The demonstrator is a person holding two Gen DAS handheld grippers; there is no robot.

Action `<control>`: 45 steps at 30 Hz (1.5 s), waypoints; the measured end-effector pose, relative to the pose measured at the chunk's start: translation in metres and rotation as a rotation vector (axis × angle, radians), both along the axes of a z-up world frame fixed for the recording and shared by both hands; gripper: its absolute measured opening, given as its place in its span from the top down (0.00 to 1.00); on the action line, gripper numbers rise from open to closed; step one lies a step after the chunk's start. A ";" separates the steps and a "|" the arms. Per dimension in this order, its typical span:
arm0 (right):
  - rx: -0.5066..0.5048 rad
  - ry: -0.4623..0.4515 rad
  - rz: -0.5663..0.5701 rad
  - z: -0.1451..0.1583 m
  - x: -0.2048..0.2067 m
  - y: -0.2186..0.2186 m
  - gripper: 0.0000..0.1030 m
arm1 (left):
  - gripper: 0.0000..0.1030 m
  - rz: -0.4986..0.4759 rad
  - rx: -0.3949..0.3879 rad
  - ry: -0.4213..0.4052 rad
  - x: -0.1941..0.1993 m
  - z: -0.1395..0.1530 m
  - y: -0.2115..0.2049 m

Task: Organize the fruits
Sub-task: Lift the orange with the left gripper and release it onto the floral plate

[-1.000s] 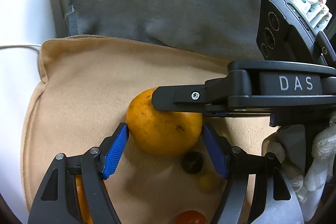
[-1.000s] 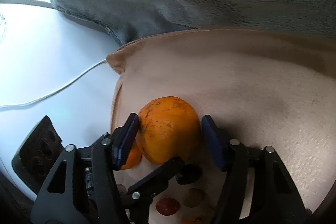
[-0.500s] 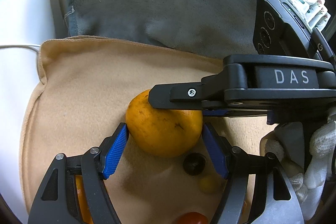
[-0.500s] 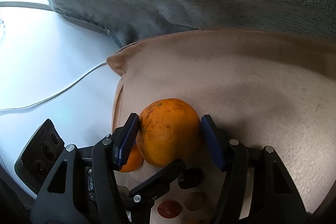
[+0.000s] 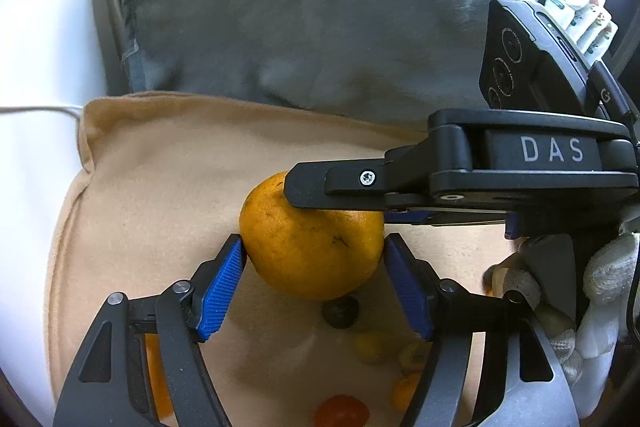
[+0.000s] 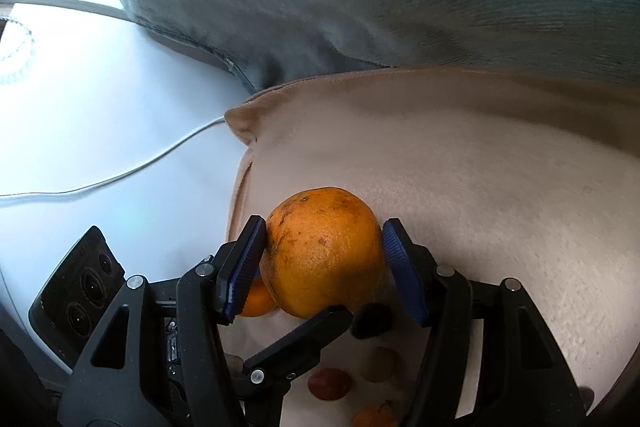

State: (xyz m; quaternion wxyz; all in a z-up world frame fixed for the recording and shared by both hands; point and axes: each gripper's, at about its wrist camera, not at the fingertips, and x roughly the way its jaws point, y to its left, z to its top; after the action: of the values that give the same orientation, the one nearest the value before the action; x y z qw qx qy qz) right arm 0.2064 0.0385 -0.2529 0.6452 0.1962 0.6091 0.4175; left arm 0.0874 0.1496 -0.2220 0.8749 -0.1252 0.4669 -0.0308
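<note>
Below big orange: dark berry, small fruits.

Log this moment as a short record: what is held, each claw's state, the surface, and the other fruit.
held: large orange citrus fruit
left claw: shut on the fruit, blue pads against both sides
right claw: pads flank the same fruit; grip unclear
surface: beige fabric cushion
behind: grey plush cushion
other fruit: small dark round fruit, small yellow fruit, small red fruit
</note>
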 end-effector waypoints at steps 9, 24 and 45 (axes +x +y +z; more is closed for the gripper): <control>0.021 -0.021 -0.055 0.023 -0.002 -0.050 0.38 | 0.31 -0.035 0.004 -0.044 -0.006 0.020 -0.034; 0.016 -0.062 -0.190 0.048 -0.006 -0.188 0.38 | 0.31 -0.158 -0.010 -0.104 -0.001 0.044 -0.143; -0.057 -0.028 -0.352 0.025 -0.011 -0.346 0.39 | 0.31 -0.333 -0.063 -0.060 0.015 0.027 -0.246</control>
State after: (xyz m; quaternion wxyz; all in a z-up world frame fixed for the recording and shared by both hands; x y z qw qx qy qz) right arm 0.1949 -0.3076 -0.2281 0.7221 0.2758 0.5677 0.2833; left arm 0.1027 -0.0962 -0.1952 0.8670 -0.0724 0.4535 -0.1936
